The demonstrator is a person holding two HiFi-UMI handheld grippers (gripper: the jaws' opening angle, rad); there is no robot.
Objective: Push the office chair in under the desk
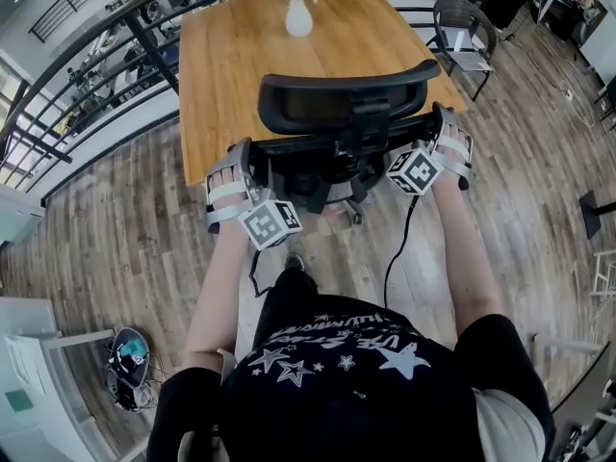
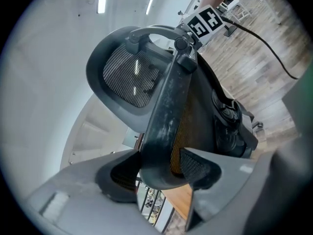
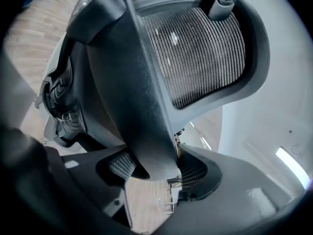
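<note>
- Nearly done: office chair (image 1: 342,104) sits right at the desk (image 1: 221,75) edge, backrest about level with it, wheel base showing on the near side.
- Left to do, I'd judge: one last short shove, then let go.
- Left gripper (image 2: 161,173): jaws partly apart, clamped on the backrest's top rim.
- Right gripper (image 3: 156,168): same, pads pinching the rim's other end.
- Vase (image 1: 298,15) on the desk's far side, well apart from the chair.

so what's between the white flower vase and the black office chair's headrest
Only bare wooden desktop, from white flower vase to black office chair's headrest, in the head view.
</note>
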